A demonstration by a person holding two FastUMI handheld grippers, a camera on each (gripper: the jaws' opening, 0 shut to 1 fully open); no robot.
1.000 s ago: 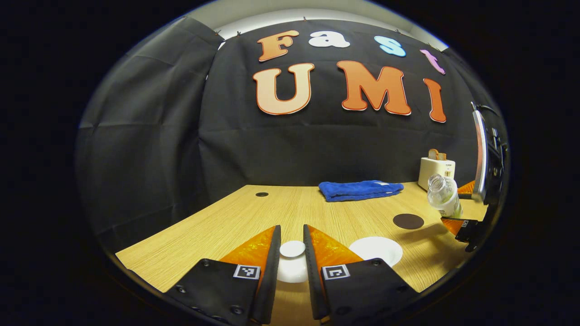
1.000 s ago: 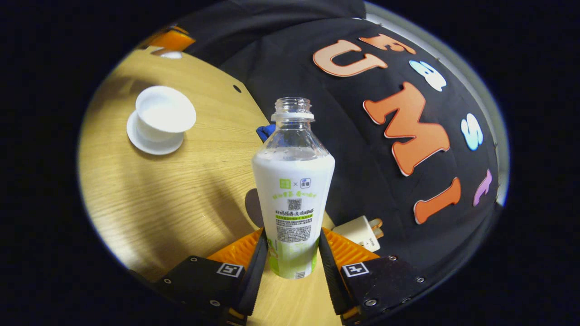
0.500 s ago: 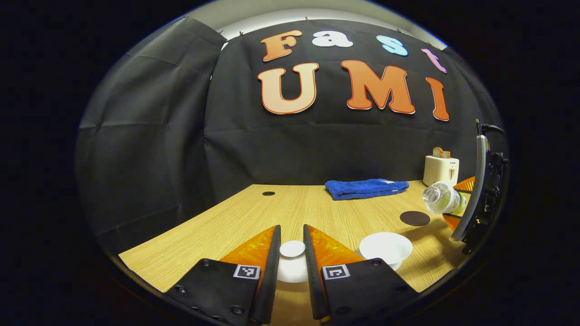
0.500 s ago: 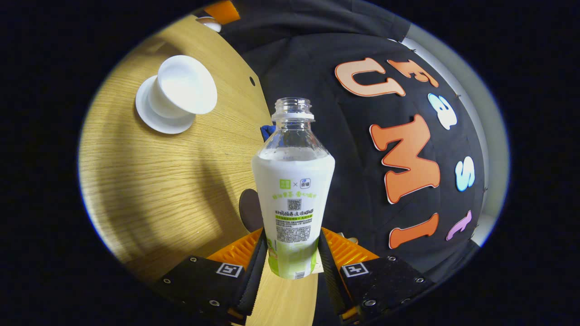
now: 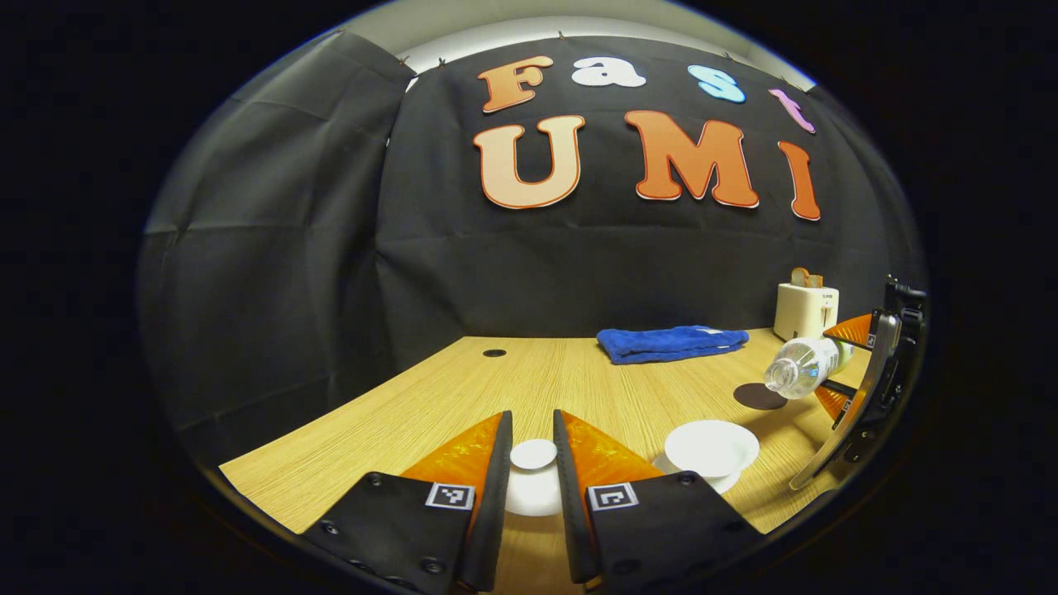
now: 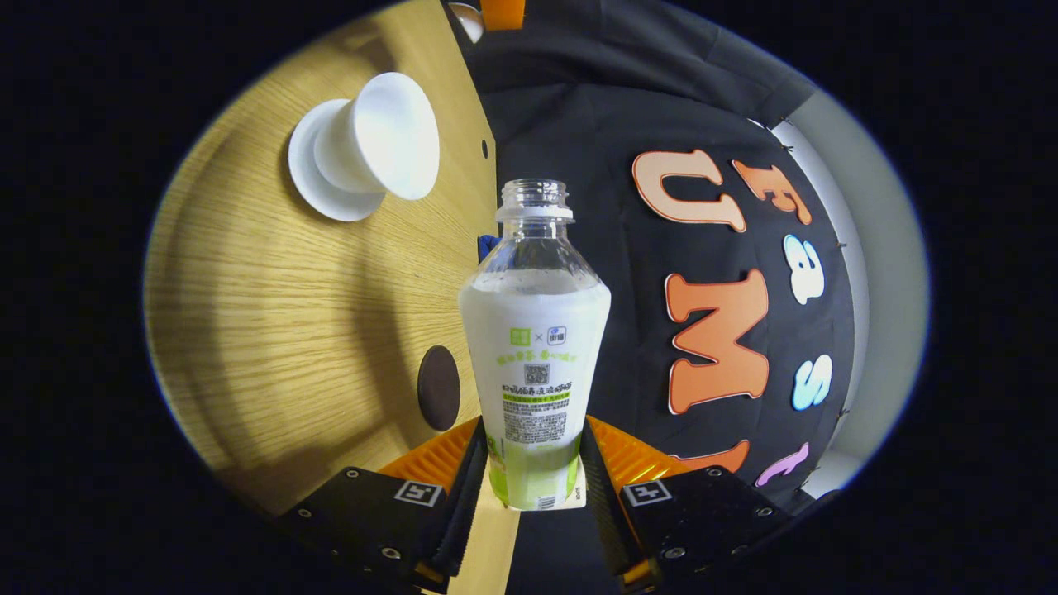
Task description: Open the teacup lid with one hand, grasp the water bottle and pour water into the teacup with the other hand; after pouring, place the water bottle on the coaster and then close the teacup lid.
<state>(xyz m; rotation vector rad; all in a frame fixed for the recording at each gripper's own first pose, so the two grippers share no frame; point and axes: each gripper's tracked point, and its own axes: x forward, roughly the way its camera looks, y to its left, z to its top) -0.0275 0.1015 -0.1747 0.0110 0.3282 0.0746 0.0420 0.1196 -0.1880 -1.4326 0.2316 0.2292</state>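
My left gripper (image 5: 533,463) is shut on the white teacup lid (image 5: 533,454), held above the wooden table. The open white teacup (image 5: 711,448) stands on its saucer to the lid's right. Above and right of the cup, my right gripper (image 5: 839,376) holds the uncapped water bottle (image 5: 800,365) tipped nearly level, its mouth towards the cup. In the right gripper view my right gripper (image 6: 533,471) is shut on the bottle (image 6: 535,347), with the teacup (image 6: 376,136) on its saucer (image 6: 307,169) at upper left. The dark round coaster (image 6: 438,387) (image 5: 759,397) lies beyond the cup.
A folded blue towel (image 5: 671,342) lies at the back of the table (image 5: 430,405), and a cream toaster (image 5: 805,310) stands at the back right. A small dark hole (image 5: 493,353) sits in the tabletop near the wall.
The right gripper has rolled the bottle from slightly tilted to nearly horizontal and brought its mouth nearer the teacup. The left gripper has kept the lid still.
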